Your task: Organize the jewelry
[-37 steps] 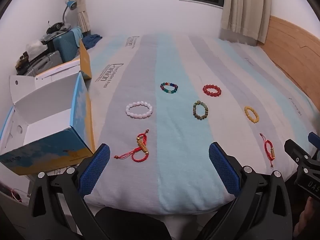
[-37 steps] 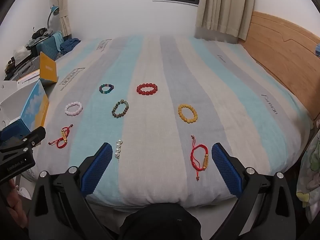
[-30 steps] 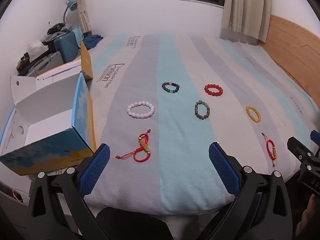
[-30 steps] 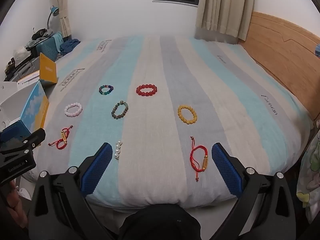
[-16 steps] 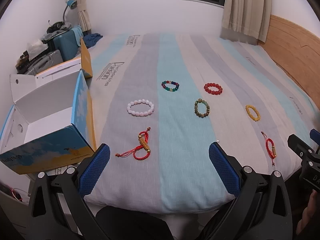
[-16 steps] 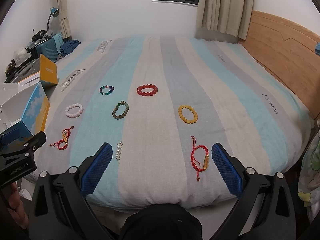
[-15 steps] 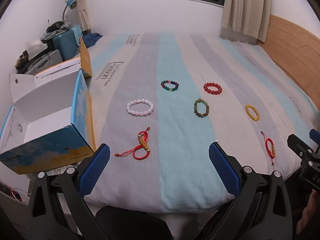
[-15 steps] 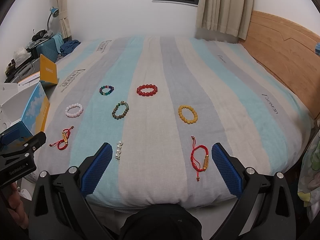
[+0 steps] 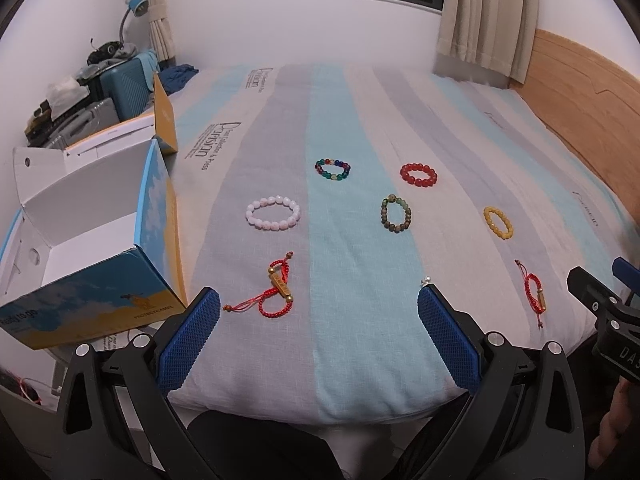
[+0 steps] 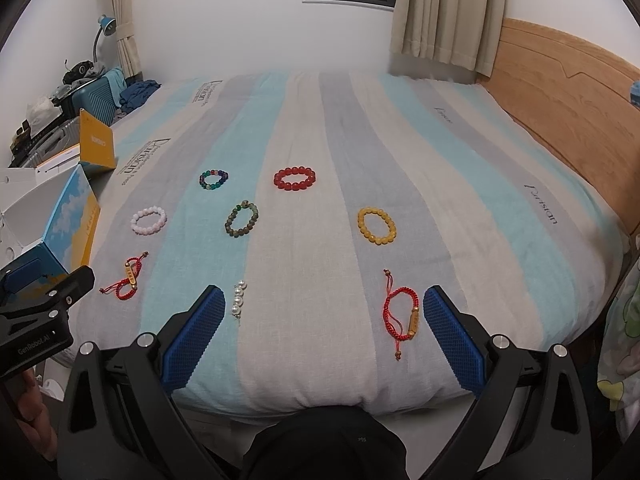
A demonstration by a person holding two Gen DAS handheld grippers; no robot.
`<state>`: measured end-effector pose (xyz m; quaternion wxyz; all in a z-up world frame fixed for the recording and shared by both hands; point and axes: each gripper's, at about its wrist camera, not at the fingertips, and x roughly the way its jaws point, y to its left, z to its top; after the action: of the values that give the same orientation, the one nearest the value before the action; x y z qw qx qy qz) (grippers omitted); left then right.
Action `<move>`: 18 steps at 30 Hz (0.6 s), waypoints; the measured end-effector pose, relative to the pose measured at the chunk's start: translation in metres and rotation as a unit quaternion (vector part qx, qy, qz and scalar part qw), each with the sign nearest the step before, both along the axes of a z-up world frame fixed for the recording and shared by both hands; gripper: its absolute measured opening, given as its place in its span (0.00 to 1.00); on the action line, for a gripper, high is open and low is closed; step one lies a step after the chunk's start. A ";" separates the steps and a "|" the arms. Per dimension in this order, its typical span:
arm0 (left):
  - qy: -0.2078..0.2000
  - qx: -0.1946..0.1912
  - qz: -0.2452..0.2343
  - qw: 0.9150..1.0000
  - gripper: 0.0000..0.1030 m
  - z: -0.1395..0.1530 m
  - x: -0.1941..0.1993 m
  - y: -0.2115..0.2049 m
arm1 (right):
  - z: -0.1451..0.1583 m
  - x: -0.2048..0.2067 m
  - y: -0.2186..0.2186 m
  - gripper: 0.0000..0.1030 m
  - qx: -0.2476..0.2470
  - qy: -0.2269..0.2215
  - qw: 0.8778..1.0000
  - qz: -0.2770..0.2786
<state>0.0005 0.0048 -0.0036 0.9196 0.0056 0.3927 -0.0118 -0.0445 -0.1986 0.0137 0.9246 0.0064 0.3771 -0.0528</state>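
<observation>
Open box (image 9: 100, 216), frame left, holds nothing visible; bedsheet (image 9: 352, 340) reads "Parisian". Both tools (image 9: 316, 336) (image 10: 320, 330) gape apart, holding nothing.

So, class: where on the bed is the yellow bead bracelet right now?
In the right wrist view the yellow bead bracelet lies right of centre on the striped bedspread, beyond the red cord bracelet and nearer than the red bead bracelet.

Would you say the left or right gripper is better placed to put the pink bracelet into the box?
Left: the pink bracelet and box lie on its side, and the left gripper is open.
</observation>
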 end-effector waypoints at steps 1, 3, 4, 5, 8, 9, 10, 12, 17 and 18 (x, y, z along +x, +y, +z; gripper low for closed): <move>0.000 0.000 0.000 1.000 0.94 0.000 0.000 0.000 | 0.000 0.000 0.000 0.93 0.000 0.000 1.000 0.000; 0.001 0.000 -0.001 1.000 0.94 0.000 0.000 0.000 | 0.000 0.000 0.000 0.93 0.001 0.000 1.000 0.000; 0.001 0.000 -0.002 1.000 0.94 0.000 0.000 0.000 | 0.000 0.000 0.000 0.93 0.001 -0.001 1.000 -0.001; 0.001 0.001 -0.001 1.000 0.94 0.000 0.000 0.000 | 0.000 -0.001 0.000 0.93 0.001 -0.001 1.000 -0.001; 0.001 0.001 -0.001 1.000 0.94 0.000 0.000 0.000 | -0.001 -0.001 0.003 0.93 0.000 -0.002 1.000 -0.001; 0.001 0.001 -0.001 1.000 0.94 0.000 0.000 0.000 | -0.001 -0.001 0.002 0.93 0.001 -0.001 1.000 -0.001; 0.001 0.001 -0.002 1.000 0.94 0.000 0.000 0.000 | -0.001 -0.001 0.002 0.93 0.001 -0.001 1.000 -0.001; 0.001 0.003 -0.002 1.000 0.94 0.000 0.000 -0.001 | 0.000 -0.001 0.001 0.93 0.001 -0.001 1.000 0.000; 0.002 0.003 -0.003 1.000 0.94 0.000 -0.001 -0.001 | -0.001 -0.001 0.002 0.93 0.003 -0.001 1.000 0.000; 0.002 0.004 -0.003 1.000 0.94 0.000 -0.001 -0.001 | 0.000 -0.001 0.002 0.93 0.002 -0.001 1.000 0.000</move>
<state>0.0000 0.0039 -0.0035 0.9189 0.0103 0.3942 -0.0129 -0.0456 -0.1967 0.0132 0.9251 0.0084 0.3761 -0.0521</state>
